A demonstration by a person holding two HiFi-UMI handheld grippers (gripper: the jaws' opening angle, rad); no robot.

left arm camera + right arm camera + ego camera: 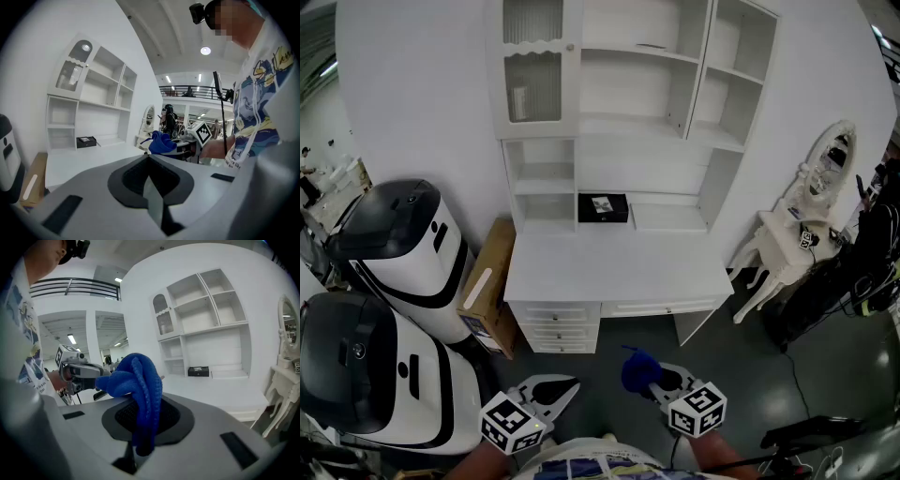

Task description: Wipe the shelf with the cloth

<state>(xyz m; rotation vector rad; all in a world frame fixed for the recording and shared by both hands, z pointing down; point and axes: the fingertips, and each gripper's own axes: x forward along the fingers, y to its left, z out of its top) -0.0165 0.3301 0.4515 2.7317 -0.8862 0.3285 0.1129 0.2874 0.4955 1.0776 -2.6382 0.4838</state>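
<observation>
The left gripper (562,386) is nearest the person, clenched, its jaws pressed together with nothing between them. Near it on the right, the right gripper (659,382) is clamped on the blue cloth (136,376), which bunches up in a knot above the jaws and hangs down between them. Both grippers are over the dark floor (750,366), apart from the white table (609,267). A cardboard box (487,281) stands just beside the table's left side. At the back of the table rises the white shelf (628,94), with a black box (603,207) in its lowest row.
</observation>
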